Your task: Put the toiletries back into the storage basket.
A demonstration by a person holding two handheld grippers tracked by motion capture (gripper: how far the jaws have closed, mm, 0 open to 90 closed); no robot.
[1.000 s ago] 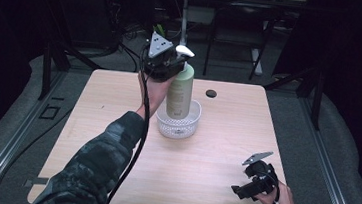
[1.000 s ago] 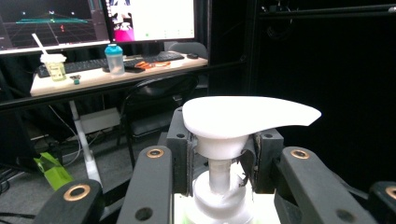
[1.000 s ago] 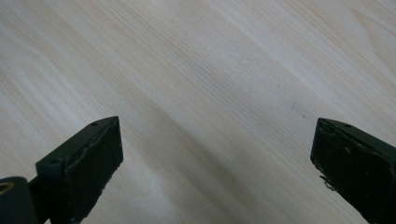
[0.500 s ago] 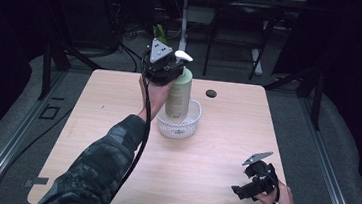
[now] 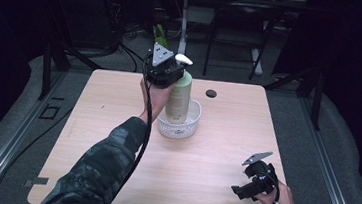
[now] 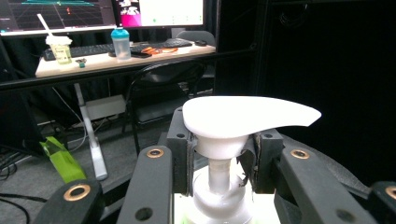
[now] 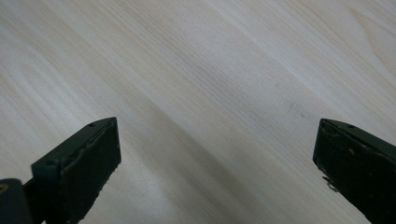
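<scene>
Bottle: a tall pale-green plastic pump bottle (image 5: 179, 96) with a white pump head (image 6: 243, 116) stands upright, its base down inside the basket, near the far middle of the table.
Pump head: a flat white spout that points to the right in the left gripper view; below it sit a narrow white neck and a round white collar (image 6: 219, 200).
Left gripper: the black left gripper (image 5: 164, 73) is clamped on the pump's neck just under the spout, one jaw pressed on either side (the pads meet the white plastic in the left gripper view). A grey three-cornered plate sits on top, and a black cable (image 5: 141, 138) trails back along the forearm.
Left arm: a camouflage-patterned sleeve (image 5: 96, 174) comes in from the bottom edge, and the hand wraps the gripper's body from beneath.
Basket: a small round white perforated plastic basket (image 5: 191, 125); the bottle fills its middle.
Table: a light wooden tabletop (image 5: 118, 106) with rounded corners.
Black disc: a small dark round object (image 5: 211, 93) lies on the wood just beyond and to the right of the basket, apart from it (too small to say what it is).
Right gripper: the black right gripper (image 7: 215, 168) is held low over bare wood near the front right corner, well apart from the bottle; its jaws stand wide apart, with nothing between them.
Background: a desk (image 6: 93, 63) with monitors, a keyboard and two drink containers, beyond a dark chair.
</scene>
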